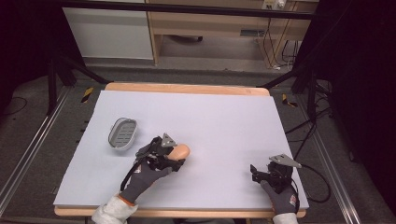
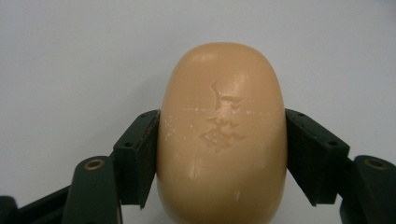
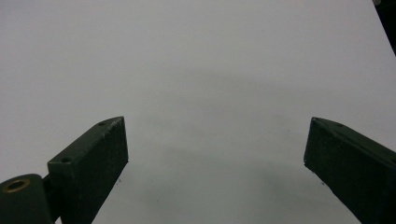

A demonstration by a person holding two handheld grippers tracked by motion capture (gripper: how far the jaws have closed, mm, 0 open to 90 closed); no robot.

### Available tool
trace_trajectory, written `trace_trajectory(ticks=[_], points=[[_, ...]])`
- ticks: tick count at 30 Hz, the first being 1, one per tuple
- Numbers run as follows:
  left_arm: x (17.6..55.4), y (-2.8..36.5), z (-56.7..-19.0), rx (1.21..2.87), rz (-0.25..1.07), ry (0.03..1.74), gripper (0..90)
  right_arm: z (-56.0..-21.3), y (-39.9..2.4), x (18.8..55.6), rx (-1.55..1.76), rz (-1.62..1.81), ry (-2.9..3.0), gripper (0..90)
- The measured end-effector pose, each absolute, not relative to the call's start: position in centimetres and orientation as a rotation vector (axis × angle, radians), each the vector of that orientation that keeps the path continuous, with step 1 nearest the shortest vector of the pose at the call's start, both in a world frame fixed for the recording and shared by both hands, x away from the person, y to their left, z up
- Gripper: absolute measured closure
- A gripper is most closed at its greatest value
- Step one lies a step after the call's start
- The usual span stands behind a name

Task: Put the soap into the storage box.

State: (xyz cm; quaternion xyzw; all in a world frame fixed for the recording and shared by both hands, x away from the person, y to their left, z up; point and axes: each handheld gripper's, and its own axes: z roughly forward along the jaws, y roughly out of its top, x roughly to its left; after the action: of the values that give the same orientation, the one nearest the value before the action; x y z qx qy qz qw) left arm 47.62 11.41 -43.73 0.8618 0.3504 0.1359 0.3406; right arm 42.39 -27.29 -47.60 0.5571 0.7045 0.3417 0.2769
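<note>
Nearest the camera in the high view, two gloved hands come in over the front edge of the table point(image 1: 224, 112), each holding a black two-jaw claw. On the person's left, the left claw point(image 1: 180, 157) is clenched on a smooth, oval, tan bar of soap point(image 1: 181, 150), which sits a little left of the middle of the table's pale grey surface. From the left gripper view the grasp is plain: the soap bar point(image 2: 223, 135) stands lengthwise between the two black jaws, each jaw pressed flat against one long side, with a faint embossed mark on the bar's upper face and a few small pale scuffs around it. The bar's far end juts out past the jaw tips over the pale surface.

Just beyond the left hand and to its left lies a grey, oval plastic soap dish with a slotted floor point(image 1: 123, 133), near the soap but apart from it, its long axis running away from the person.

On the right side, the right claw point(image 1: 254, 171) rests low near the table's front right corner, well apart from the soap. Its jaws stand wide apart in the right gripper view, released, with bare pale surface between them point(image 3: 215, 154).
</note>
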Motion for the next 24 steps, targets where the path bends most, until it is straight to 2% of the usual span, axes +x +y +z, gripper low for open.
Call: trace_trajectory(ticks=[24], points=[[46.2,17.9,-42.3,2.137,0.397,1.020,31.4,-47.6,-27.4,42.3,1.493,0.922,1.891,6.5]])
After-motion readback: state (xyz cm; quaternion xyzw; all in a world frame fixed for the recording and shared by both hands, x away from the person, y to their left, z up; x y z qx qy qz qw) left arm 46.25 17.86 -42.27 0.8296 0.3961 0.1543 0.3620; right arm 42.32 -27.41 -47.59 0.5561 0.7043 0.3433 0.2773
